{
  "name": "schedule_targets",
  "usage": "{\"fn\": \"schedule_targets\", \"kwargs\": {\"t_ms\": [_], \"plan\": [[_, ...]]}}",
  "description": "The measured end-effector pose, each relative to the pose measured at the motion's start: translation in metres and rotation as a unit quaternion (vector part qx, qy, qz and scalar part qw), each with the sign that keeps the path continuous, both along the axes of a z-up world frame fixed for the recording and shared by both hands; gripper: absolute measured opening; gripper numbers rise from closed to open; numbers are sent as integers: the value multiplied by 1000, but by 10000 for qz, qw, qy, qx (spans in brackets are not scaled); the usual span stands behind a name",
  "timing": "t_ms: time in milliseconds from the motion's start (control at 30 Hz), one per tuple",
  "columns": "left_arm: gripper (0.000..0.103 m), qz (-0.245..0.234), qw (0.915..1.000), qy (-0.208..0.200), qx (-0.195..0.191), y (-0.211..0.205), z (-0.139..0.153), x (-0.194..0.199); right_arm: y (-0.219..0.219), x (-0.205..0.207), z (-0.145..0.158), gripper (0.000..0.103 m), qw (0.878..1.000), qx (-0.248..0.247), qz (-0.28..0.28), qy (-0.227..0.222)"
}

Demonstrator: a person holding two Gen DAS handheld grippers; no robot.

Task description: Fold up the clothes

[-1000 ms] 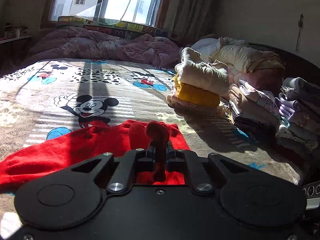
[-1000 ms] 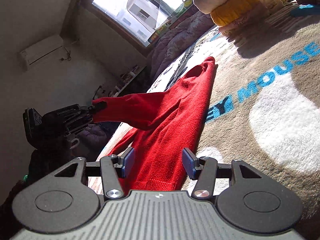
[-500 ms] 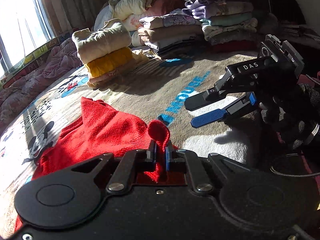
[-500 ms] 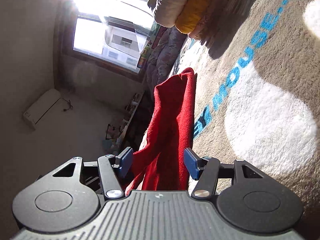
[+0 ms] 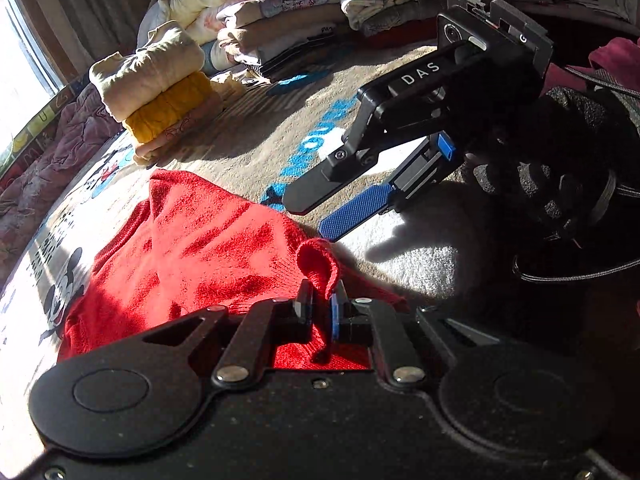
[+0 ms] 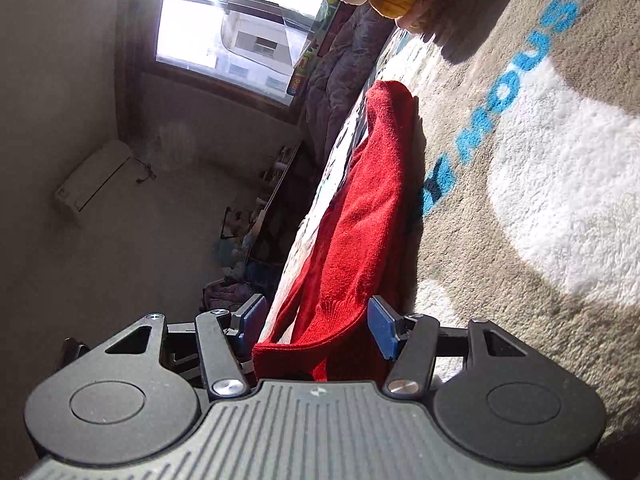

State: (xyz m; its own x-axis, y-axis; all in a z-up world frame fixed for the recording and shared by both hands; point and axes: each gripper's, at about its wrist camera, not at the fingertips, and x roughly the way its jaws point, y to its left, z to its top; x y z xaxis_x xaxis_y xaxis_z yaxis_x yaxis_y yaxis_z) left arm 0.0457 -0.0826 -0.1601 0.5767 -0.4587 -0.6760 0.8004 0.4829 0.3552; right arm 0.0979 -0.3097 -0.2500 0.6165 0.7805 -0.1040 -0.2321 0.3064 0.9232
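Note:
A red knit sweater lies on the Mickey Mouse blanket. My left gripper is shut on a bunched fold of the sweater's edge, which pokes up between the fingers. My right gripper is open, its blue pad just right of the sweater and above the blanket. In the right wrist view the right gripper is open, with the sweater's ribbed hem lying between the pads, not clamped. The sweater stretches away from it.
A folded stack of cream and yellow clothes sits on the blanket behind the sweater. More folded clothes piles stand at the back. A rumpled pink quilt lies by the window.
My left gripper has carried the sweater fold across toward the right gripper and lower. The right gripper has come closer to the hem, which now lies between its open pads.

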Motion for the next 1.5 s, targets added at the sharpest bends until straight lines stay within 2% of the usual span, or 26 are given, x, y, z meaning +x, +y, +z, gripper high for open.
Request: {"fn": "schedule_targets", "kwargs": {"t_ms": [133,200,267,333,400,467,533,567,667,800,900,1033,1100,1133,1167,1267,1367,1500], "plan": [[7,37,9998,179,-13,-1,-5,-1,1,-1,0,57,9999,-105,13,-12],[24,-141,9985,526,65,3,-4,0,2,-1,0,56,9999,-159,0,-10],[26,-76,9975,678,-184,15,8,6,3,0,1,55,9997,-238,4,-27],[28,213,9946,780,-649,32,24,21,5,-1,2,54,9994,-351,15,-70],[28,811,9865,815,-1167,44,41,50,9,-2,5,53,9985,-522,41,-146],[28,1420,9738,805,-1582,46,54,84,16,-2,11,49,9954,-903,94,-292],[28,1731,9646,811,-1816,39,62,118,23,-7,16,45,9903,-1292,175,-483],[28,1842,9609,829,-1896,33,65,134,26,-9,19,39,9871,-1478,215,-579],[28,2082,9536,948,-1956,9,65,184,33,-12,26,30,9773,-1940,223,-817],[28,2278,9514,1146,-1726,-19,50,238,32,-10,27,27,9774,-1934,258,-819],[29,2349,9489,1383,-1588,-28,36,262,32,-6,25,27,9778,-1913,294,-801],[46,2435,9416,1622,-1667,-28,25,281,34,-3,29,25,9754,-1956,336,-964],[44,2536,9366,1724,-1697,-26,18,291,35,-2,31,24,9746,-1950,352,-1043],[29,2519,9346,1818,-1734,-24,15,295,35,-2,31,24,9749,-1942,352,-1033],[6,2479,9327,1925,-1778,-23,12,298,35,-1,31,24,9752,-1935,350,-1016],[6,2461,9259,1957,-2095,-8,13,299,33,-1,33,24,9765,-1861,298,-1045],[6,2625,9098,2080,-2451,16,13,309,34,-2,39,24,9756,-1774,269,-1262],[7,2606,9056,2374,-2358,17,-2,322,47,1,35,23,9731,-1836,581,-1268]]}}
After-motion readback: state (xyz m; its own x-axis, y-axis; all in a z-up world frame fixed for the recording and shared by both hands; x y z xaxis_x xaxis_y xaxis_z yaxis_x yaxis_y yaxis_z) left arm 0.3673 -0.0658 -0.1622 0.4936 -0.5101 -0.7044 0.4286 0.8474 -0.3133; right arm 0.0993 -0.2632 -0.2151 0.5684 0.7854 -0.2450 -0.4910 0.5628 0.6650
